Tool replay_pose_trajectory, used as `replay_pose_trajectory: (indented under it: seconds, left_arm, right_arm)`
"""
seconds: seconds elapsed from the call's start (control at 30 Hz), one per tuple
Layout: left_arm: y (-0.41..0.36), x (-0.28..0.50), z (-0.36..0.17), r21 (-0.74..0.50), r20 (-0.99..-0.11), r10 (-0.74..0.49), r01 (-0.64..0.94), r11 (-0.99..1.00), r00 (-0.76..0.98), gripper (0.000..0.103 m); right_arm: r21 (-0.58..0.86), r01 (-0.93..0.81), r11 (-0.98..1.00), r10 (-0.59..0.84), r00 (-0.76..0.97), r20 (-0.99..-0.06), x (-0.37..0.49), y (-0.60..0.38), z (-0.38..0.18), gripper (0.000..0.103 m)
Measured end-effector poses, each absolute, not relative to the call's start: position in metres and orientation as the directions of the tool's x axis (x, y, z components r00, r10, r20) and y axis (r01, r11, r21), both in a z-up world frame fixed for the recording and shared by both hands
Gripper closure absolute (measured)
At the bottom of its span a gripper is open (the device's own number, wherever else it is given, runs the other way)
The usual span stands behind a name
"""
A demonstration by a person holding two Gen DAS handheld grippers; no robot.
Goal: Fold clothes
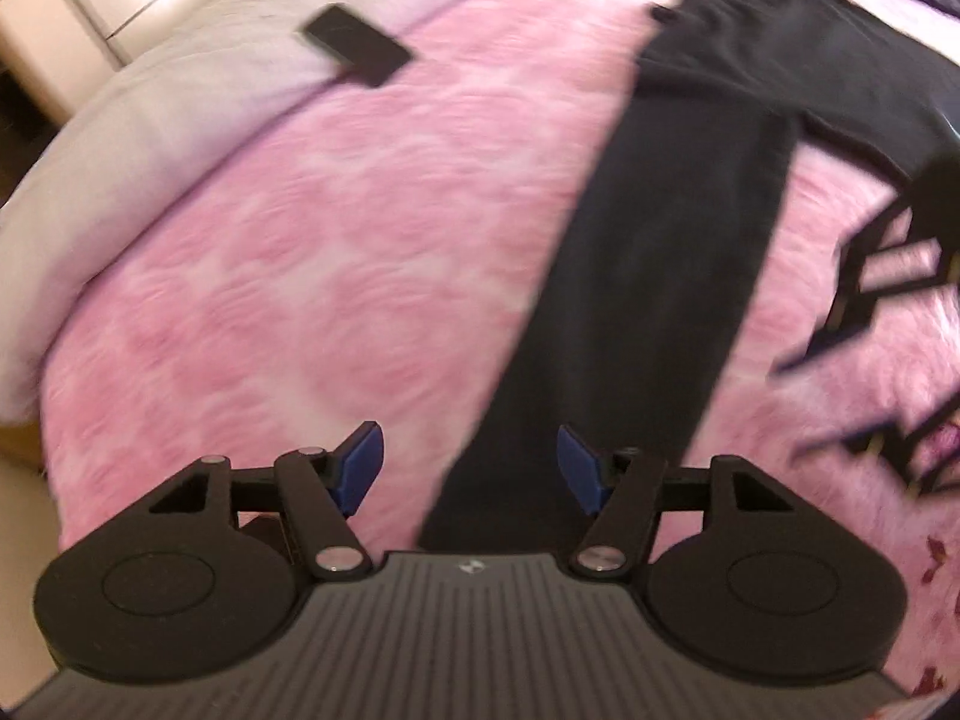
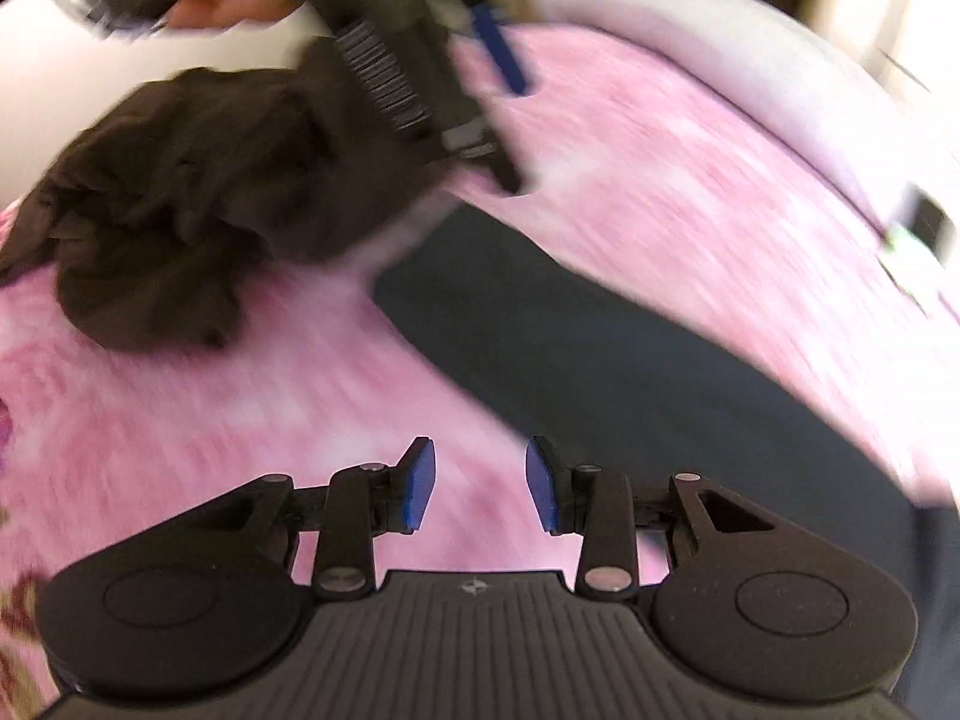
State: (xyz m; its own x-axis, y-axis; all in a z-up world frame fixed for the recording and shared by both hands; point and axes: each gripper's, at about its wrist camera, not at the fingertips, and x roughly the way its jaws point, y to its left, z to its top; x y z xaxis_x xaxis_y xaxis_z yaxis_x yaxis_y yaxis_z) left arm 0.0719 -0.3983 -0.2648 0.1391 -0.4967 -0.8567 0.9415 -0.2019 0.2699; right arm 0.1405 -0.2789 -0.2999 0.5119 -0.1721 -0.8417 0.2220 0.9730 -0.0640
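Observation:
A pair of dark trousers (image 1: 648,252) lies spread on a pink fluffy blanket (image 1: 312,276); one leg runs toward my left gripper (image 1: 471,468), which is open and empty just above the leg's end. In the right wrist view the trouser leg (image 2: 600,348) lies flat ahead and to the right of my right gripper (image 2: 480,489), which is open and empty over the blanket (image 2: 252,408). A crumpled brown garment (image 2: 180,204) lies at the upper left. The left gripper (image 2: 420,66) shows blurred above it.
A black phone-like slab (image 1: 360,47) lies at the blanket's far edge on a pale sheet (image 1: 120,120). The right gripper's arms (image 1: 888,276) show at the left view's right side. White furniture (image 1: 60,6) stands beyond the bed.

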Motion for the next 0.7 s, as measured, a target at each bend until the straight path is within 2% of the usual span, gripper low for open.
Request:
replay_pose_trajectory:
  seconds: [0.2, 0.4, 0.7]
  left_arm:
    - [-0.417, 0.025, -0.277, 0.244, -0.87, -0.485, 0.932, -0.269, 0.088, 0.041]
    - [-0.429, -0.052, -0.282, 0.212, -0.886, -0.46, 0.936, -0.281, 0.062, 0.037]
    - [-0.438, -0.176, -0.294, 0.186, -0.908, -0.418, 0.927, -0.325, 0.035, 0.035]
  right_arm:
    - [-0.085, 0.506, 0.858, -0.301, 0.362, -0.882, 0.036, -0.322, -0.294, 0.059]
    - [-0.041, 0.769, 0.638, -0.361, 0.252, -0.898, -0.09, -0.355, -0.288, 0.055]
    - [0.035, 0.9, 0.434, -0.331, 0.195, -0.923, -0.283, -0.38, -0.296, 0.049]
